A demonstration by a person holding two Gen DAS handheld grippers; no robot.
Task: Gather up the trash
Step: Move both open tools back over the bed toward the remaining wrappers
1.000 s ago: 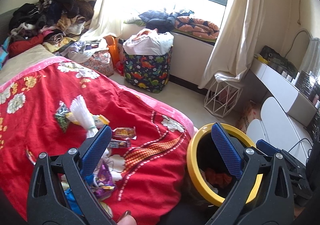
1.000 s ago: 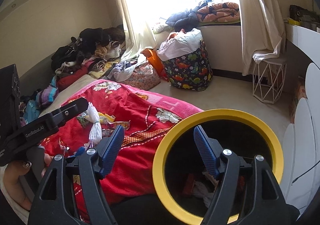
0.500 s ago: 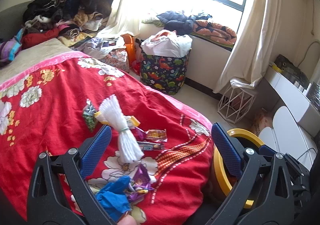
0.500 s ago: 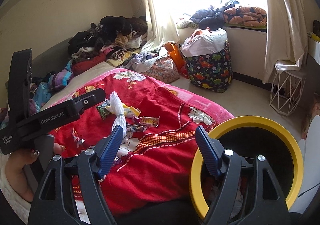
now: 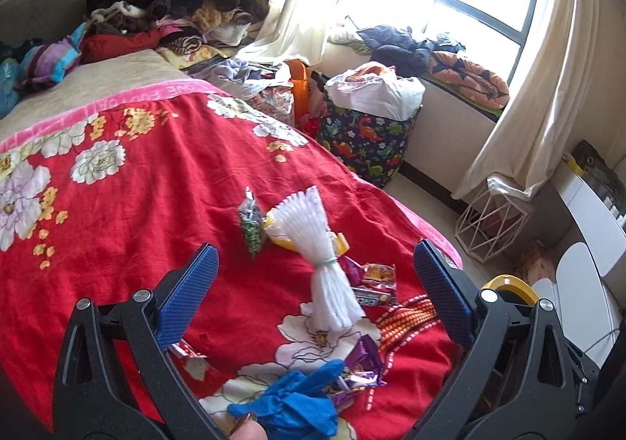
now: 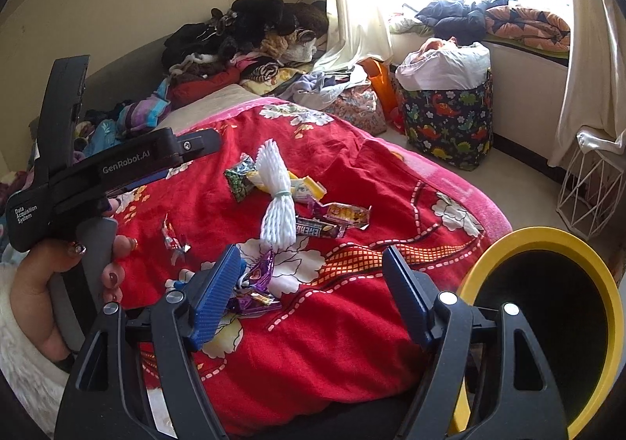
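Trash lies scattered on a red flowered bedspread (image 5: pixel 137 213). A white foam net (image 5: pixel 321 244) (image 6: pixel 276 201) is tied at its middle, beside a green packet (image 5: pixel 251 222) and a yellow wrapper (image 6: pixel 309 187). Candy wrappers (image 5: pixel 375 275) lie to its right. Purple wrappers (image 5: pixel 366 357) (image 6: pixel 254 283) and a blue glove (image 5: pixel 297 397) lie nearer. My left gripper (image 5: pixel 315 267) hangs open above the net, holding nothing. The right gripper (image 6: pixel 313 260) is open and empty over the spread, its left finger in front of the purple wrappers. A yellow-rimmed black bin (image 6: pixel 547 322) stands at the bed's right.
A silver wrapper (image 6: pixel 174 238) lies apart on the left. A hand (image 6: pixel 47 283) grips the left tool's handle. Clothes pile (image 5: pixel 176 1) at the bed's head. A dinosaur-print hamper (image 5: pixel 367 134), a white wire stool (image 5: pixel 493 220) and curtains stand by the window.
Both grippers have swung left, away from the bin and over the bedspread. The bin has slid to the right edge of both views; the trash now sits between the fingers.
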